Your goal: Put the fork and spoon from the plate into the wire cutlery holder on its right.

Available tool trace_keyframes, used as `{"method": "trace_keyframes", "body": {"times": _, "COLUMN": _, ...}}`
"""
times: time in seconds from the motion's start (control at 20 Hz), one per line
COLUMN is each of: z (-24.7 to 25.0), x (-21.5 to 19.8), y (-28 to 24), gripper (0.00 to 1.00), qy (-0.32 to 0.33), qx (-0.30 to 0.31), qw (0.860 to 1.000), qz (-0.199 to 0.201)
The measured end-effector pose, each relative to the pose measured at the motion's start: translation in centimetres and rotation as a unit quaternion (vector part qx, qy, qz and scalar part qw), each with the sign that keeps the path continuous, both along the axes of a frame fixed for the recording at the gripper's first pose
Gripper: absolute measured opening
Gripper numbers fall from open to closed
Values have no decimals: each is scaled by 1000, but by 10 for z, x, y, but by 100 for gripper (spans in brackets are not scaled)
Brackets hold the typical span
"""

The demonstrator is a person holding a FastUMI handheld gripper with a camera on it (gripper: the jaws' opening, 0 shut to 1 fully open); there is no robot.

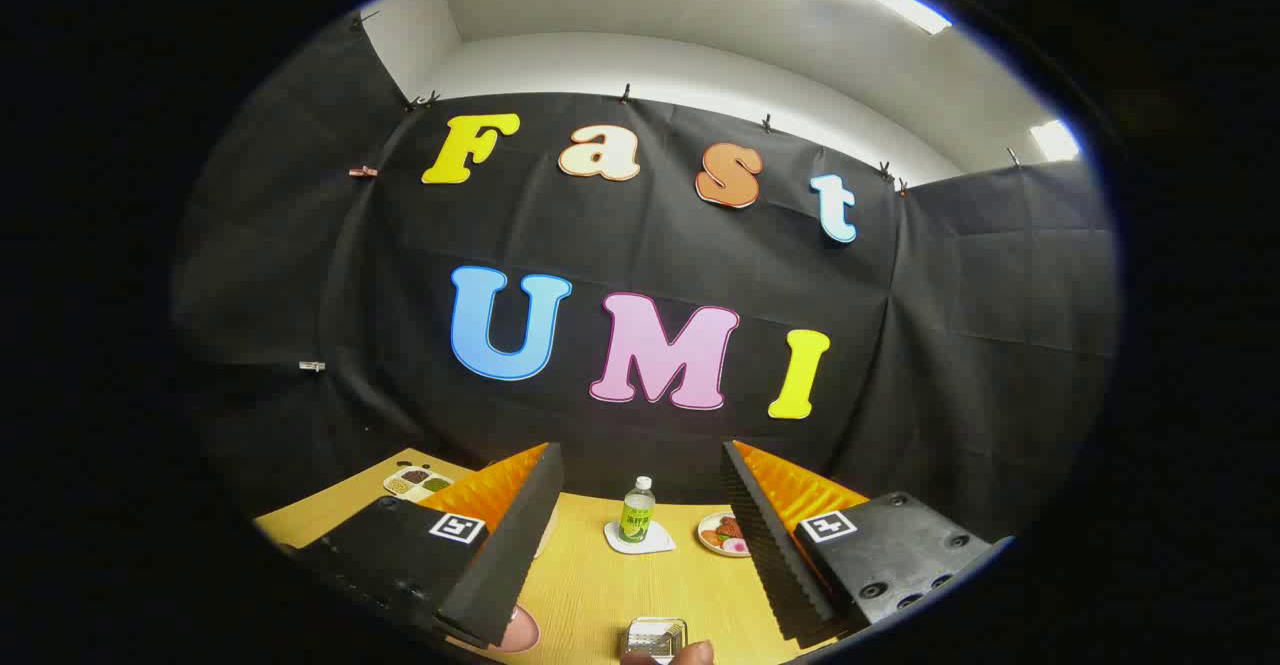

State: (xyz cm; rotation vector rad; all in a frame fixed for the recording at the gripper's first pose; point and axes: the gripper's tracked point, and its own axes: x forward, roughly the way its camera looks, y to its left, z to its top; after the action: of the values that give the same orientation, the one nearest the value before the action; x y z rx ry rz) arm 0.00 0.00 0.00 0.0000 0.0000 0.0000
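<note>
1. Gripper view: wire cutlery holder (pixel 656 637) low between the fingers, near a fingertip (pixel 690 653) of a person's hand.
2. Pink plate (pixel 520 631) partly hidden behind left finger; fork and spoon not discernible.
3. Tongs (pixel 640 535) released, fingers wide apart, grasping nothing, raised over wooden worktop (pixel 590 585).
4. Beyond fingers: green-labelled bottle (pixel 637 510) upright on white coaster (pixel 640 539); food dish (pixel 722 533) just beside; compartment tray (pixel 418 483) far left.

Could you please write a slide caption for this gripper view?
Gripper fingers open above the wooden table, bottle on its coaster beyond them.
</note>
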Motion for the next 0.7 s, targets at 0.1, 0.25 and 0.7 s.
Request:
{"method": "trace_keyframes", "body": {"times": 0.1, "z": 0, "x": 0, "y": 0, "gripper": 98, "qy": -1, "qx": -4, "qw": 1000, "qz": 0}}
{"method": "trace_keyframes", "body": {"times": 0.25, "z": -2, "x": 1, "y": 1, "gripper": 98, "qy": 1, "qx": -7, "qw": 1000, "qz": 3}}
{"method": "trace_keyframes", "body": {"times": 0.7, "z": 1, "x": 5, "y": 2, "gripper": 98, "qy": -4, "qx": -7, "qw": 1000, "qz": 5}}
